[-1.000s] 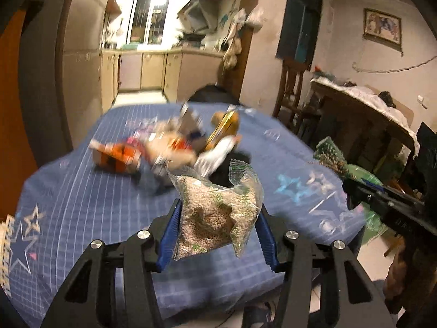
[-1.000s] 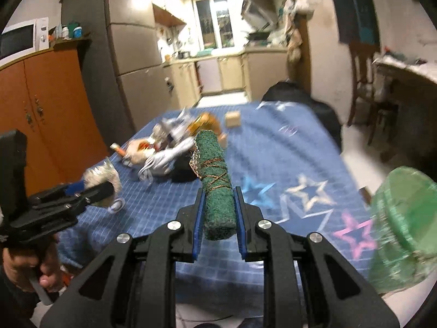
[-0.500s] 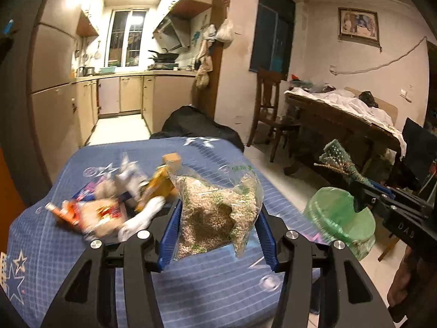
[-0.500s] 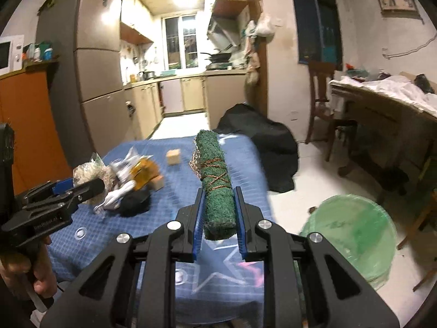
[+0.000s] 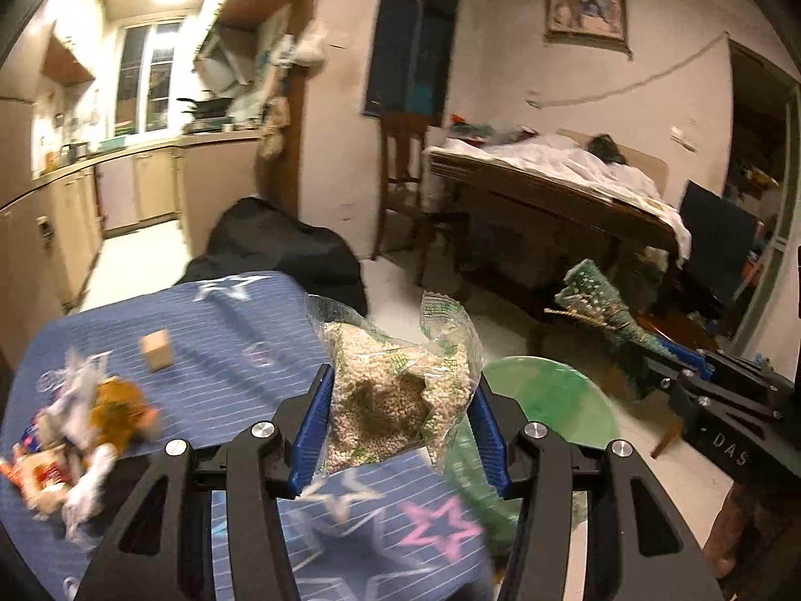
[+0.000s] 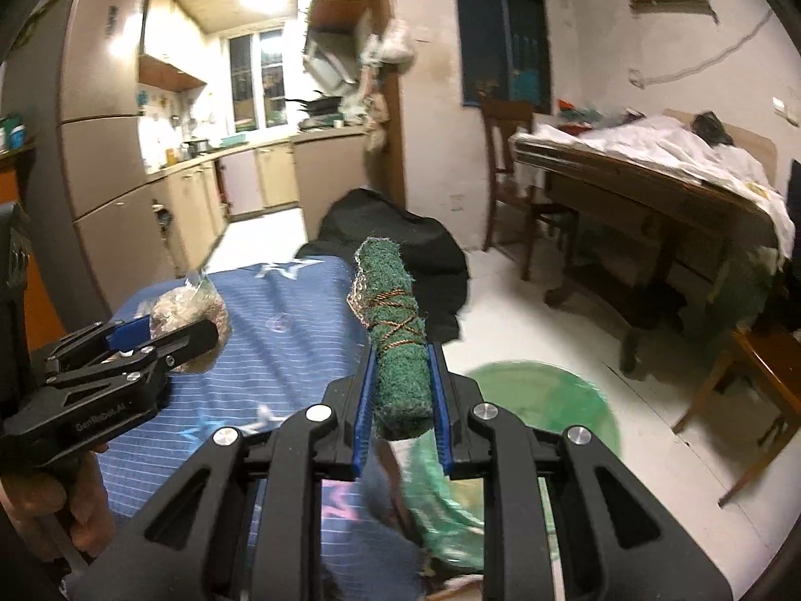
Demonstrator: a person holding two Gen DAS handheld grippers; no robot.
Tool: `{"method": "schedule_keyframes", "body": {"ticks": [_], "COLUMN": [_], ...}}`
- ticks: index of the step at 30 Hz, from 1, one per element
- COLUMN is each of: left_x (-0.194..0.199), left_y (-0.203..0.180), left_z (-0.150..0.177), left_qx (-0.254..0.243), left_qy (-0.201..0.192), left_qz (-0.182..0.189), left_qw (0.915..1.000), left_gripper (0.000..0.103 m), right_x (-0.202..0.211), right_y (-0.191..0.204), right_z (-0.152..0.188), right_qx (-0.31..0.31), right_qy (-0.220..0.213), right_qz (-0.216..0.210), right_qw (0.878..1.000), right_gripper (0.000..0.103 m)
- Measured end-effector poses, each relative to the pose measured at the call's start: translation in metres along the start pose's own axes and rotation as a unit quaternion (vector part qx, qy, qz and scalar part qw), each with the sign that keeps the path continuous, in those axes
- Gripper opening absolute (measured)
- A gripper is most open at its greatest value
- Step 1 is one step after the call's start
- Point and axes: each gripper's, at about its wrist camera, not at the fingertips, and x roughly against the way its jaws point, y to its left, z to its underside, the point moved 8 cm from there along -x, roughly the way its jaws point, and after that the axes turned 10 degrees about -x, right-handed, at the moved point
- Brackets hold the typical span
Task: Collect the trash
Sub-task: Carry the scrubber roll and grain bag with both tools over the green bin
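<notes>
Claws both loaded for binning: left claw (image 5: 400,425) clamped pellet bag (image 5: 395,395), right claw (image 6: 403,415) squeezed green roll (image 6: 395,345), w/ bin (image 6: 545,400) off surface (image 5: 225,330) edge.

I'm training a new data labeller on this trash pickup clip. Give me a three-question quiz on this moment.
1. What does the left gripper hold?
2. True or false: the right gripper is empty.
3. The green-lined bin stands: A on the table; B on the floor beside the table; C on the chair.

Key:
1. A clear bag of pale pellets.
2. False; it grips a rolled green mat tied with cord.
3. B.
</notes>
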Motion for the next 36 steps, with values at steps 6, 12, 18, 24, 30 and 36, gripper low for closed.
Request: {"method": "schedule_keyframes", "body": {"ticks": [6,12,18,24,30,36], "left_x": [-0.061,-0.128,-0.19,-0.241,-0.272,-0.283], "left_y": [-0.054,-0.089,-0.107,-0.131,-0.137,-0.135], "left_z": [-0.021,-0.015,0.003,0.028,0.053,0.066], "left_qx": [-0.014,-0.024,-0.023,-0.021,-0.03,-0.027], "left_qy": [0.038,0.088,0.145,0.199,0.227,0.236], "left_qz": [0.058,0.101,0.135,0.165,0.165,0.161], "left_qw": [0.9975,0.9907,0.9799,0.9658,0.9592,0.958], "left_gripper": [0.053,0.053,0.053,0.053,0.053,0.053], "right_x": [-0.024,-0.045,-0.067,-0.094,-0.109,-0.117], "right_y": [-0.054,-0.105,-0.141,-0.161,-0.177,-0.184], "right_z": [-0.002,0.008,0.026,0.049,0.059,0.063], "right_qx": [-0.03,-0.056,-0.077,-0.089,-0.091,-0.093], "right_qy": [0.053,0.107,0.16,0.215,0.235,0.241], "right_qz": [0.033,0.057,0.068,0.072,0.074,0.076], "right_qw": [0.998,0.991,0.982,0.97,0.965,0.963], "right_gripper": [0.019,0.019,0.019,0.019,0.019,0.02]}}
